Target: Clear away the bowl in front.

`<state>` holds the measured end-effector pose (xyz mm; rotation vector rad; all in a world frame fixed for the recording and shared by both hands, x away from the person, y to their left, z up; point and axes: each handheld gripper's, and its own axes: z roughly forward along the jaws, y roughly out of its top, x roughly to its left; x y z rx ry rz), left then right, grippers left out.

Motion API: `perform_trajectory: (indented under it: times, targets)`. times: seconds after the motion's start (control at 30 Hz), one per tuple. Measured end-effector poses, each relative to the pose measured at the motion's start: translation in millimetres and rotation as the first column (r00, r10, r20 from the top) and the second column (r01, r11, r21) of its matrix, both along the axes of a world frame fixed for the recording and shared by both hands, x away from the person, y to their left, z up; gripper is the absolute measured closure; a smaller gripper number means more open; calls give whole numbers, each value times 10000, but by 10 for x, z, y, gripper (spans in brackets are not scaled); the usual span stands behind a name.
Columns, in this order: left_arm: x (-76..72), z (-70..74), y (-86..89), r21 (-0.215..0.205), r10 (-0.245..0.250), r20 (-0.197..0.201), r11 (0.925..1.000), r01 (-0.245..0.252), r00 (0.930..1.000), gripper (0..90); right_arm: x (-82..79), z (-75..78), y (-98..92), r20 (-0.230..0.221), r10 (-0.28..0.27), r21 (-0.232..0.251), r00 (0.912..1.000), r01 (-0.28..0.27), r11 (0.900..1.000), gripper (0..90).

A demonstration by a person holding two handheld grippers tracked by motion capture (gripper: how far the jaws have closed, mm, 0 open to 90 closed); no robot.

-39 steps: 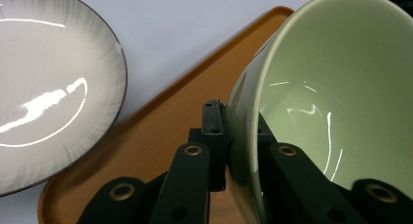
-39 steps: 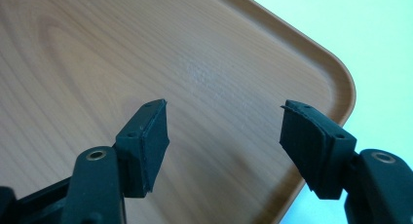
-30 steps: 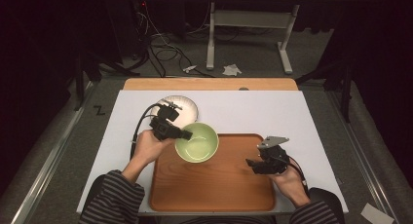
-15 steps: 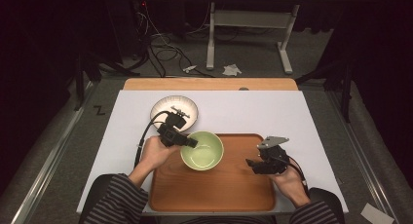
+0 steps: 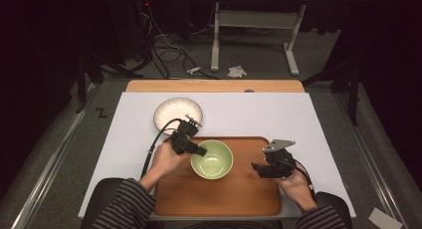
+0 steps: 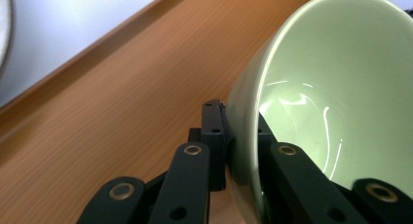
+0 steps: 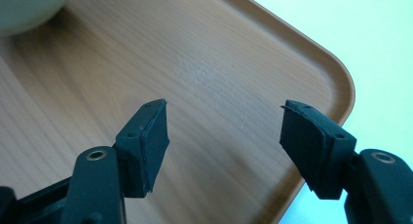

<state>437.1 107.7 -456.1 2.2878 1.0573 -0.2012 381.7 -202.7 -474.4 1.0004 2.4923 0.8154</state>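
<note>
A white plate (image 5: 177,115) sits on the white-topped bench (image 5: 318,119) just beyond the left gripper (image 5: 200,152), with crumpled paper (image 5: 237,70) on the floor far past it.

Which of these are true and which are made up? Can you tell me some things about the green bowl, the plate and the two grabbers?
1. The left gripper pinches the rim of the green bowl. True.
2. The green bowl is full of soup. False: it is empty.
3. The right gripper is open and holds nothing. True.
4. The white plate lies on the wooden tray. False: it lies on the white table, beyond the tray.
5. The green bowl is over the tray. True.
</note>
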Motion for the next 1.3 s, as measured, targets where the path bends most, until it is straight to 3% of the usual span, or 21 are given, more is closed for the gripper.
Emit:
perform_trajectory:
  times: [0.63,1.0,1.03,1.3]
  targets:
    - [46,-156,-148,33,222,75,9997,-223,9997,837,2,-9,8,67,82,-77,9999,-82,9999,358]
    - [24,-268,-197,301,239,200,9992,-245,9995,838,-1,-10,14,3,158,-89,9999,-158,9998,358]
    - [36,-290,-198,208,80,409,9997,-88,9991,839,-2,-13,19,-16,119,-96,9999,-119,9999,358]
    - [30,-311,-205,59,85,467,9999,-88,9989,837,-2,-11,20,-22,133,-82,9999,-133,9999,358]
